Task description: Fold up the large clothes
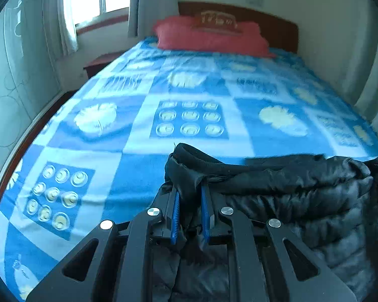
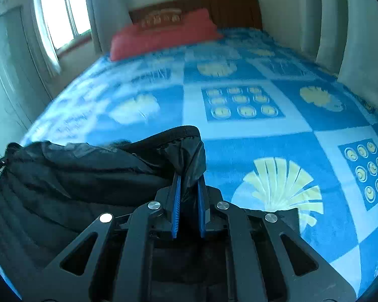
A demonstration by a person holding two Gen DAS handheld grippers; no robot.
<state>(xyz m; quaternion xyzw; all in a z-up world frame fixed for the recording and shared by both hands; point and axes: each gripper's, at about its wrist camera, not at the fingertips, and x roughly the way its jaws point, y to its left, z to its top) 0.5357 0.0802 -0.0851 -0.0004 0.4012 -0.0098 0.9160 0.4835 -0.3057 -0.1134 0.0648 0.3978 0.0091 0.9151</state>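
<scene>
A black quilted puffer jacket (image 1: 302,201) hangs between my two grippers above the near end of the bed. My left gripper (image 1: 190,188) is shut on the jacket's left corner, with fabric bunched between the blue pads (image 1: 175,214). In the right wrist view the same jacket (image 2: 75,188) stretches off to the left. My right gripper (image 2: 189,180) is shut on its right corner, with fabric pinched between the blue pads (image 2: 177,201). The lower part of the jacket is hidden below both grippers.
A bed with a blue and white patterned blanket (image 1: 189,115) fills both views. A red pillow (image 1: 209,37) lies by the wooden headboard (image 1: 277,27). A window with curtains (image 1: 88,0) and a dark nightstand (image 1: 100,63) stand to the left. A wall runs along the right side.
</scene>
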